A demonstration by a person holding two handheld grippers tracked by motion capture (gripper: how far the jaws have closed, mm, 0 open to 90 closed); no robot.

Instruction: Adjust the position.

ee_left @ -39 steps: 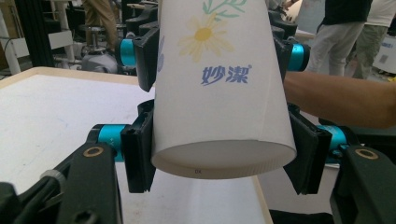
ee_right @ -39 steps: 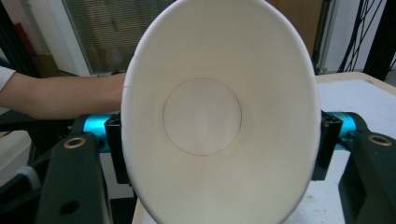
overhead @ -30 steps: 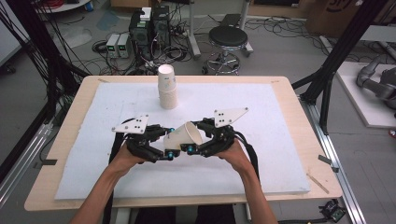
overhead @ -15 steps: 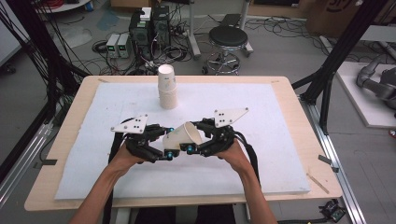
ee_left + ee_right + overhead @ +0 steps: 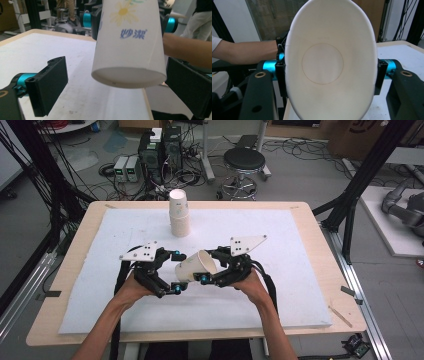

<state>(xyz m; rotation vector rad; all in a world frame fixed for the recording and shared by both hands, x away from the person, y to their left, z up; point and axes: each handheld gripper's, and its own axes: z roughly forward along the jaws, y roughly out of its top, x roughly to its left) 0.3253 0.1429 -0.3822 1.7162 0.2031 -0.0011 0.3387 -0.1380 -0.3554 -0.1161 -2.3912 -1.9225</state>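
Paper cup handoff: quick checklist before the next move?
1. Right hand-held gripper clamped on the paper cup: ok, mouth squeezed to an oval in the right gripper view.
2. Left hand-held gripper released: ok, its jaws have just been opening and stand clear of the cup's base on both sides in the left gripper view.
3. Cup off the white mat: ok, held on its side in the air.
4. Cup stack upright at the far edge: ok.
5. Path from cup to stack: ok, bare mat between them.
6. Cup wall undamaged by the squeeze: cannot tell.
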